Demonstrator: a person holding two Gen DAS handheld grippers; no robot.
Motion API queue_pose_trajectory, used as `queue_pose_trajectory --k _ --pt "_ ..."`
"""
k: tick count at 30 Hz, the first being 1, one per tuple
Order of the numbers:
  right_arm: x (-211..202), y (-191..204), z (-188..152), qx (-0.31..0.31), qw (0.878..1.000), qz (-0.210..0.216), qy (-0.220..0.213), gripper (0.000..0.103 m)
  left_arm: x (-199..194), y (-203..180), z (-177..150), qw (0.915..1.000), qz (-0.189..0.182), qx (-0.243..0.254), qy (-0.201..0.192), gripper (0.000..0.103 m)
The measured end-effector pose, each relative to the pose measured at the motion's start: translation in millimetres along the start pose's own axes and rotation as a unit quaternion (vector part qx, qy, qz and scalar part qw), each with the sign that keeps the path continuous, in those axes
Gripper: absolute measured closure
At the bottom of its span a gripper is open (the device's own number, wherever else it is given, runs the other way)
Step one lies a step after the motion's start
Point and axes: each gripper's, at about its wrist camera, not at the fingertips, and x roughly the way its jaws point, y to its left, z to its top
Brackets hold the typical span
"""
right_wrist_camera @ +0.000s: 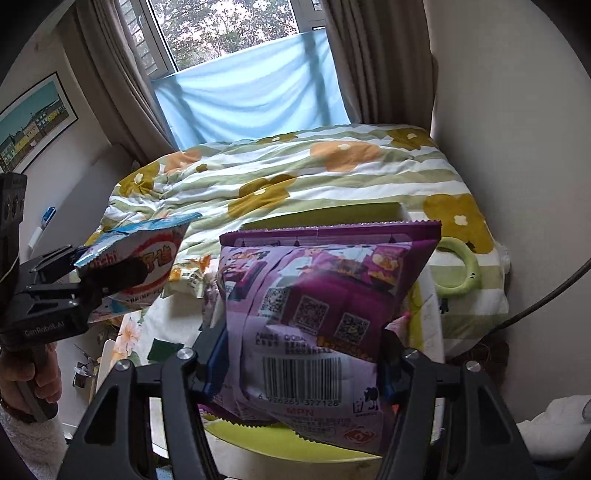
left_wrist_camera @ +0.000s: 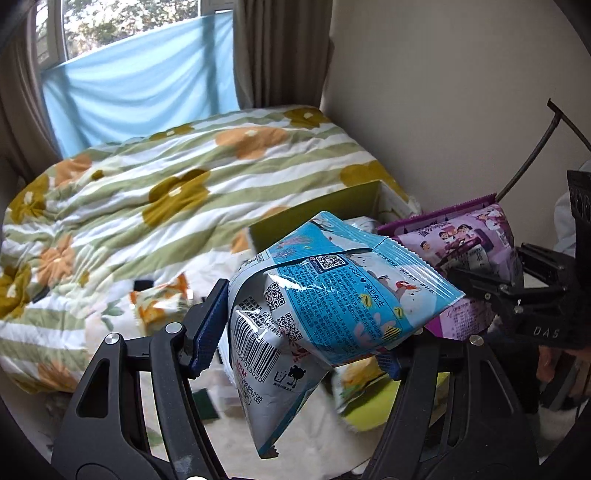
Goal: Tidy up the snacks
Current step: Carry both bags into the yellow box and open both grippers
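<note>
Gripping: left gripper (left_wrist_camera: 295,332) clamped on blue Oishi snack bag (left_wrist_camera: 332,288), barcode showing | right gripper (right_wrist_camera: 303,369) clamped on purple snack bag (right_wrist_camera: 325,295), "MPN" printed | both raised above floral-quilted bed (right_wrist_camera: 332,177) | green box (left_wrist_camera: 314,210) behind | curtained window (right_wrist_camera: 229,29).

a bed (right_wrist_camera: 369,184) under the window carries everything, covered by a rumpled quilt (left_wrist_camera: 147,192) striped green and white with orange and mustard flowers. on the near part of the quilt lies an open olive-green box (right_wrist_camera: 332,216), its inside mostly hidden. just beside it on the right lies a pale green ring (right_wrist_camera: 460,271). to the left a small flower-printed packet (right_wrist_camera: 190,275) lies on a lighter floral cloth (right_wrist_camera: 129,334).
</note>
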Motion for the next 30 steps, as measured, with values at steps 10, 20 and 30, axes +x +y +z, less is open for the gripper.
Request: queue_pose_trajectory --k 10,20,30 --pt "-16.9 -72.7 5.1 0.037 0.999 -0.03 -0.001 0.045 81.1 -86.4 22.9 0.9983 -0.015 0.019 0.053 0.021" --pt "2.0 -106.7 4.7 0.07 0.997 -0.014 0.014 0.045 85.8 -71.4 8.6 0.9986 -0.012 0.006 0.051 0.0" --pt "33.9 -76.3 65.3 0.008 0.999 0.023 0.031 0.043 84.8 -39.7 -0.6 0.9972 0.01 -0.025 0.069 0.0"
